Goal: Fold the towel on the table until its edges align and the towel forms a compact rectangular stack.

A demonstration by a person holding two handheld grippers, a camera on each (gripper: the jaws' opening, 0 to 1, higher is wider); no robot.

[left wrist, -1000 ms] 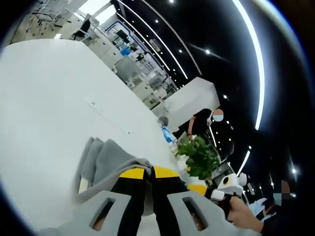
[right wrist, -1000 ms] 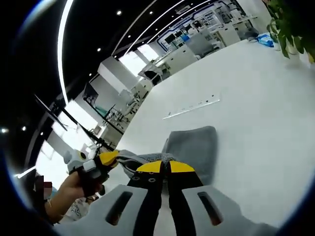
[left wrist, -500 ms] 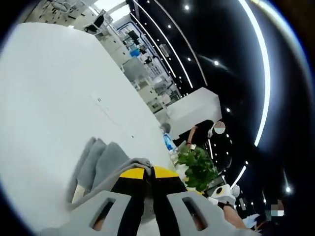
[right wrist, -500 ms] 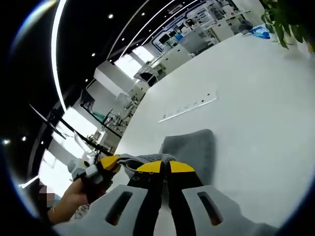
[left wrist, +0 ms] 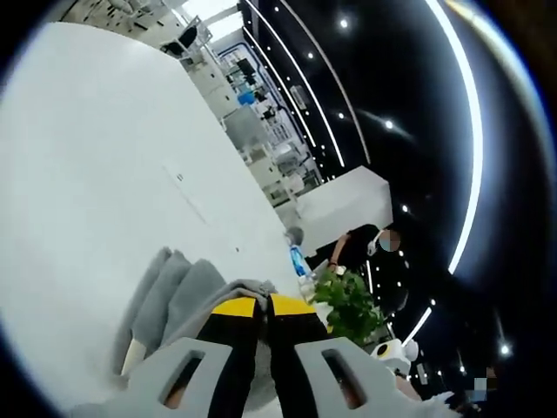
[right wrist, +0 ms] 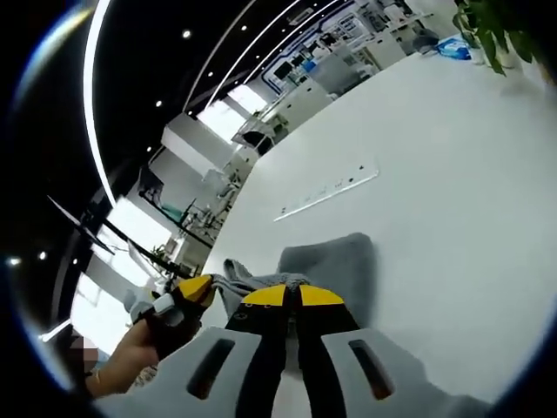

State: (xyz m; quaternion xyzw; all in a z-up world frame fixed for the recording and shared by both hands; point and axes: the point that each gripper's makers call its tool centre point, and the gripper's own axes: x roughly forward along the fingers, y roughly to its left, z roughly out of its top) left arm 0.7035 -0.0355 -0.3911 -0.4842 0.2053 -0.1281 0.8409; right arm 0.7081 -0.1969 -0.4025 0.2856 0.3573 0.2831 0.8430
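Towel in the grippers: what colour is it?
Plain grey, no pattern; the towel shows best in the right gripper view.

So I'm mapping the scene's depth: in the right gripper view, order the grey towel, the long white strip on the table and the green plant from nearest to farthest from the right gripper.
1. Grey towel, pinched in the right gripper.
2. Long white strip, mid-table.
3. Green plant, far table edge.
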